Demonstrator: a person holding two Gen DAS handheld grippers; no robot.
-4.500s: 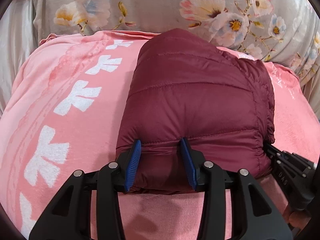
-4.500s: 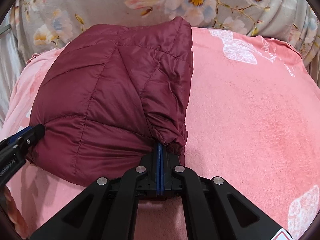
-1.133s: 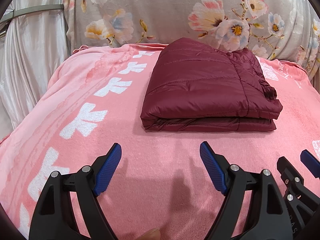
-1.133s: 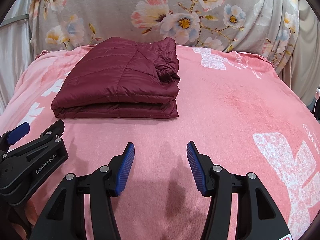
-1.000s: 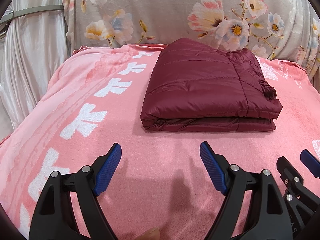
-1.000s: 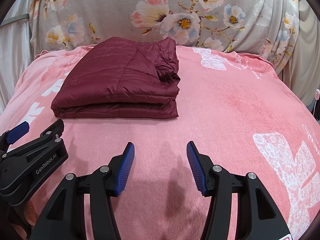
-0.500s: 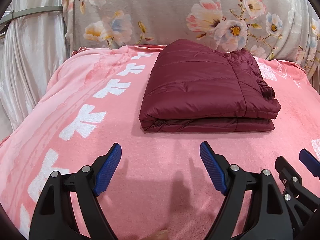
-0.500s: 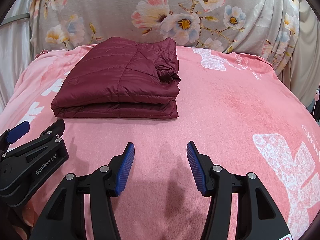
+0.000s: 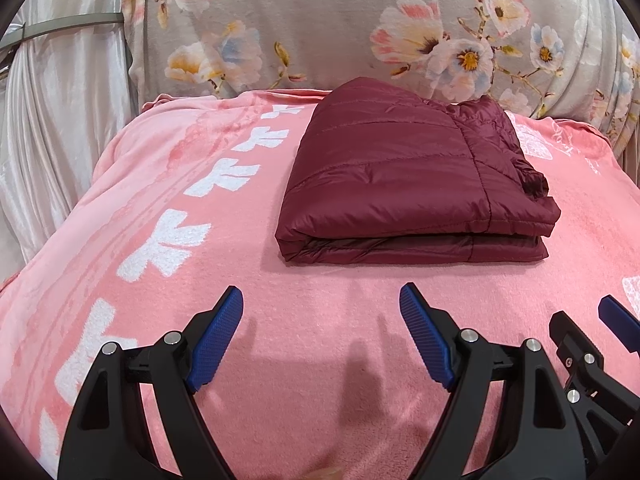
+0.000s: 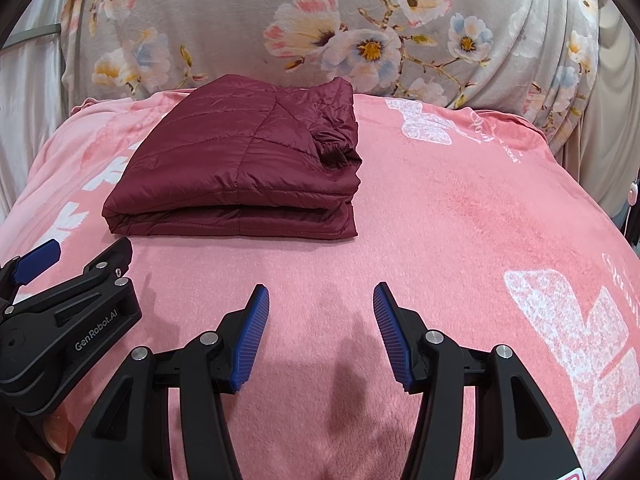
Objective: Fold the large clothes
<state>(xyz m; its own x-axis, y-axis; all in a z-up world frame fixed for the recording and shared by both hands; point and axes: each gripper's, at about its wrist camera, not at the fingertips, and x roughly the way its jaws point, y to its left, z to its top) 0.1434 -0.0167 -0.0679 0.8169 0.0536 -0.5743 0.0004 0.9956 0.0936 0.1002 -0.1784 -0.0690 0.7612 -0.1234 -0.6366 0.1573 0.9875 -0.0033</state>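
A maroon quilted jacket (image 9: 404, 172) lies folded into a flat rectangular stack on the pink blanket (image 9: 328, 320); it also shows in the right wrist view (image 10: 240, 172). My left gripper (image 9: 321, 300) is open and empty, hovering over the blanket in front of the jacket, apart from it. My right gripper (image 10: 321, 300) is open and empty, in front of the jacket's right end. The right gripper shows at the lower right of the left wrist view (image 9: 592, 344). The left gripper shows at the lower left of the right wrist view (image 10: 68, 280).
The pink blanket (image 10: 460, 220) with white prints covers the bed. A grey floral cushion (image 9: 360, 28) stands behind the jacket. A pale curtain (image 9: 52, 120) hangs at the left. The blanket's right edge drops off near a white cord (image 10: 631, 200).
Several seconds ago both grippers held the jacket's near edge; they have let go, opened and drawn back. In the last second almost nothing moves.
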